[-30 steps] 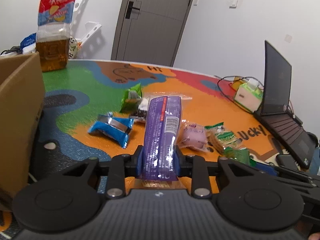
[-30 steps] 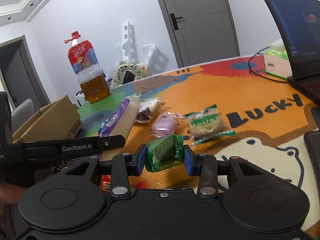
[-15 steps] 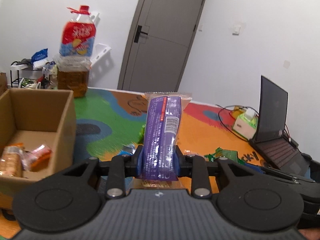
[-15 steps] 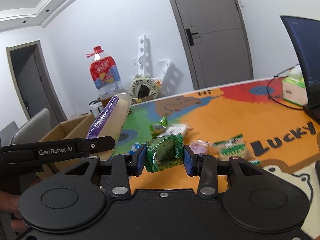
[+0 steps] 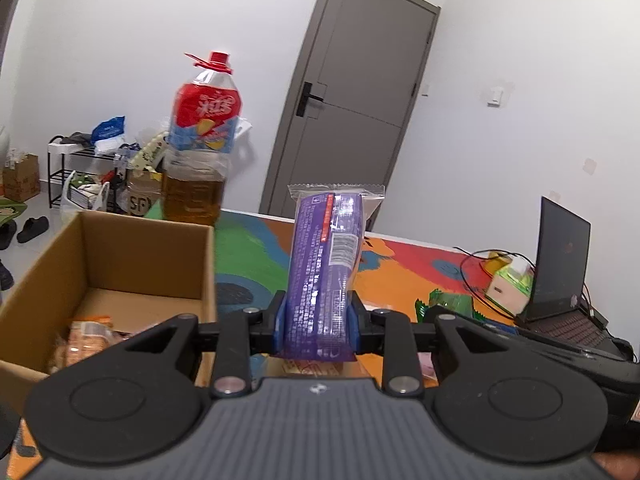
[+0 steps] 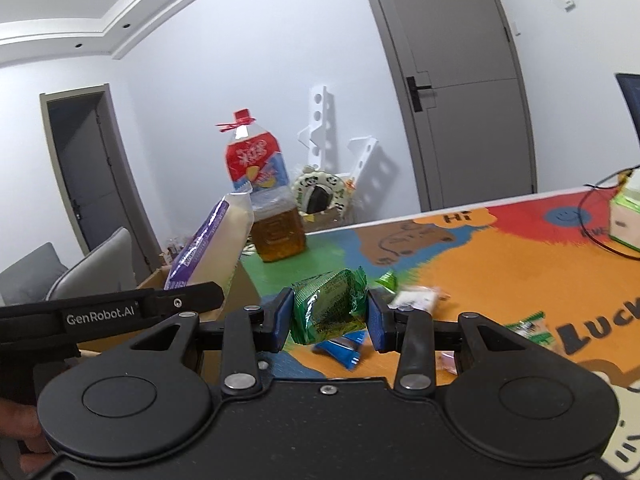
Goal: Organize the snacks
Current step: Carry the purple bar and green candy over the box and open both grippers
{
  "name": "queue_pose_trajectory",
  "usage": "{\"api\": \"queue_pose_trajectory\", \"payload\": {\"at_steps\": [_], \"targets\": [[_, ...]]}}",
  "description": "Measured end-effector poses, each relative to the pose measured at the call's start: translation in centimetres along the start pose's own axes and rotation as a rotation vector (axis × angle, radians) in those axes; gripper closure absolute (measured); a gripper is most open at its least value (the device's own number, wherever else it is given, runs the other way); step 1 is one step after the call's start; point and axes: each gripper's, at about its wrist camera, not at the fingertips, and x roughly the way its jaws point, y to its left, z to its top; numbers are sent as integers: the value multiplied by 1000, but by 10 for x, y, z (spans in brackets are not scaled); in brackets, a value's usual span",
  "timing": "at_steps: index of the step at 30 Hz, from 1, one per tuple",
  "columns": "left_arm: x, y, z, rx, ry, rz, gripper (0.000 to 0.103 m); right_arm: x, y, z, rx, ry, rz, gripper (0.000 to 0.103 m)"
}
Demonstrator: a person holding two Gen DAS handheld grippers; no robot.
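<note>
Two snacks being carried above the colourful printed worktop (image 6: 520, 264) toward the open brown cardboard box (image 5: 120, 264).
The long purple plastic-wrapped biscuit pack (image 5: 324, 276) is being pinched by the left gripper (image 5: 318, 320), the small green foil packet (image 6: 329, 306) by the right gripper (image 6: 328, 316); each should be released low inside the box.

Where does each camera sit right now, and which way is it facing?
Left wrist: on the left gripper, facing the purple snack pack it clamps, the cardboard box and door.
Right wrist: on the right gripper, facing its green packet; a hand shows bottom left.
Shared: oil bottle, purple pack, table mat.
</note>
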Motion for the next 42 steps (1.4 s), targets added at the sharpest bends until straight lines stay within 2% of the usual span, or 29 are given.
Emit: {"api": "queue_pose_trajectory", "payload": {"at_steps": [17, 30, 32, 42], "targets": [[-13, 60, 14, -52, -41, 109, 74, 29, 42, 7, -47, 15, 71, 64], [0, 103, 9, -124, -2, 222, 74, 47, 53, 6, -49, 20, 86, 64], [0, 108, 9, -135, -1, 250, 70, 50, 56, 6, -52, 24, 91, 64], [-19, 121, 14, -153, -37, 232, 66, 69, 82, 10, -76, 38, 132, 64]]}}
